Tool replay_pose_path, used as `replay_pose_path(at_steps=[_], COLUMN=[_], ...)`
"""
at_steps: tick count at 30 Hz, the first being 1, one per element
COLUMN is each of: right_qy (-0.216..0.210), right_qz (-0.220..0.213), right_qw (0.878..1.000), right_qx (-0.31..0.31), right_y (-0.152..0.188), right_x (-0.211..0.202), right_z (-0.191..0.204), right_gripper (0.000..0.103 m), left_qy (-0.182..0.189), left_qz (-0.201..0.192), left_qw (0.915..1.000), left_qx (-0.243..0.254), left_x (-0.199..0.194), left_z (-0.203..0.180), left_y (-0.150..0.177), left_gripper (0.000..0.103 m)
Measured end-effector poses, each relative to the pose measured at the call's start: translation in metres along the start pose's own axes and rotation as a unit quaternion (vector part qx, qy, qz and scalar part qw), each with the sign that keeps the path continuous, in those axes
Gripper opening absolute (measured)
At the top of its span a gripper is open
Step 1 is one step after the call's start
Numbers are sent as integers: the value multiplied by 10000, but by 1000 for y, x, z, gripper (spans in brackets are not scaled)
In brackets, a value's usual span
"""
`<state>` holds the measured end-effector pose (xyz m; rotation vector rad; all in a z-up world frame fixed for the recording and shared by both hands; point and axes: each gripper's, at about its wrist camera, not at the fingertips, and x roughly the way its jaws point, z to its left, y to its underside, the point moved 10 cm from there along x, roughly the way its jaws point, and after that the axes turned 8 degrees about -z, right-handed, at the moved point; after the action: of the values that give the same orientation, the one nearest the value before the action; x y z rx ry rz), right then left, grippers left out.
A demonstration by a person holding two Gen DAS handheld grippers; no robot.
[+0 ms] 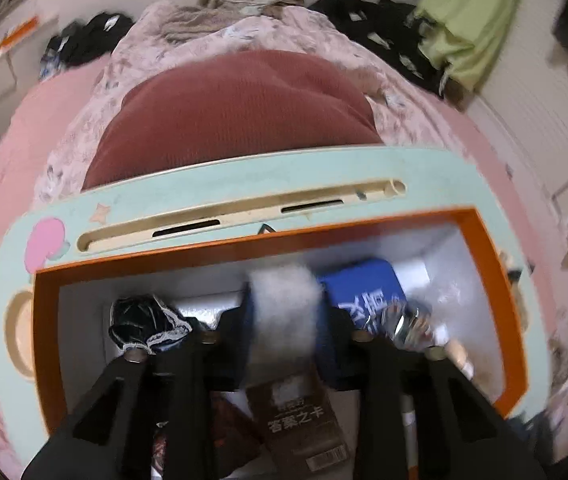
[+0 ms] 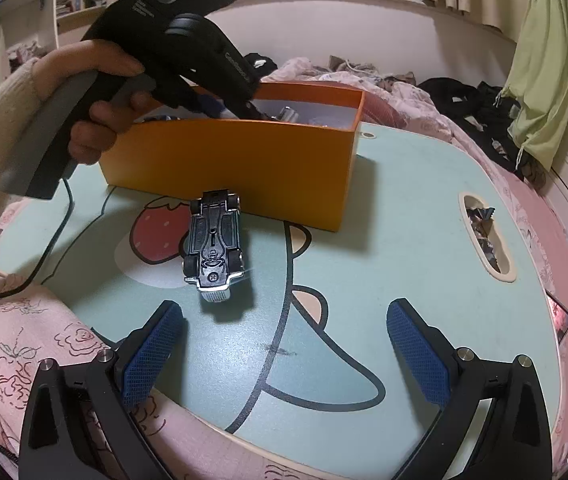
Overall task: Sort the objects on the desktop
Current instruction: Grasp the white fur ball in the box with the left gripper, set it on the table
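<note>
Left wrist view
Left gripper [image 1: 284, 328]: clenched on a white fluffy object [image 1: 284, 312] that fills the gap between its blue pads; it hangs over the open orange box [image 1: 484, 240], pointing down into it; the picture is blurred
Box contents: a blue packet with white lettering [image 1: 364, 288] just right of the fluffy object; a crumpled silvery wrapper [image 1: 404, 320] beside that; a black item with white lace trim [image 1: 144, 320] to the left; a brown card box with printed characters [image 1: 300, 424] below the fingers, partly hidden by them
Box position: on a pale green lap table [image 1: 204, 196] with a long slot along its far edge; a dark red cushion [image 1: 236, 120] and pink floral bedding [image 1: 244, 36] lie beyond the table

Right wrist view
Right gripper [image 2: 284, 344]: released, jaws wide apart with nothing between them; it hovers above the table's near edge; blue mesh pads [image 2: 152, 352] face inward
Toy car [image 2: 214, 244]: black, lying upside down on the green table [image 2: 404, 248], just in front of the orange box [image 2: 244, 168] and ahead of the left finger; it is apart from both pads
Other tool: a person's hand [image 2: 96, 104] in a cream sleeve holds the left gripper, its tip dipped inside the box
Surroundings: a side cutout [image 2: 484, 236] in the table holds crumpled foil; a black cable [image 2: 44, 256] trails off the table's left edge
</note>
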<state>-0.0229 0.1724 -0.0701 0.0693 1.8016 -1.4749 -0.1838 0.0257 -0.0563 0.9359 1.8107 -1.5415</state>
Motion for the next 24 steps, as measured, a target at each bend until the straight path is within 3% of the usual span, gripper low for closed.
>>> replay_pose_path(at_steps=[5, 9, 11, 14, 16, 19, 22, 24], right_qy=[-1, -5, -5, -6, -7, -8, -8, -7], right_qz=[1, -1, 0, -2, -1, -4, -5, -5], right_qw=[10000, 10000, 10000, 10000, 10000, 10000, 10000, 10000], right_qx=[0, 1, 3, 4, 3, 3, 6, 6], right_y=[1, 1, 1, 2, 2, 2, 2, 2], right_x=[0, 0, 0, 0, 0, 0, 0, 0], right_z=[0, 0, 0, 0, 0, 0, 0, 0], right_gripper=[102, 102, 102, 102, 102, 102, 102, 102], left_qy=[204, 779, 1057, 1369, 1484, 1344, 1342, 1149], left_qz=[-364, -943, -1112, -1064, -878, -603, -515, -520], left_qw=[9991, 9925, 9881, 9847, 9849, 9890, 9896, 9920], left_qx=[-34, -7, 121, 181, 181, 122, -36, -67], left_x=[-26, -88, -119, -140, -134, -102, -82, -78], left_z=[5, -7, -16, -22, -24, -21, -19, -15], left_y=[-2, -3, 13, 49, 76, 97, 101, 100], left_gripper=[25, 25, 25, 25, 25, 25, 28, 34])
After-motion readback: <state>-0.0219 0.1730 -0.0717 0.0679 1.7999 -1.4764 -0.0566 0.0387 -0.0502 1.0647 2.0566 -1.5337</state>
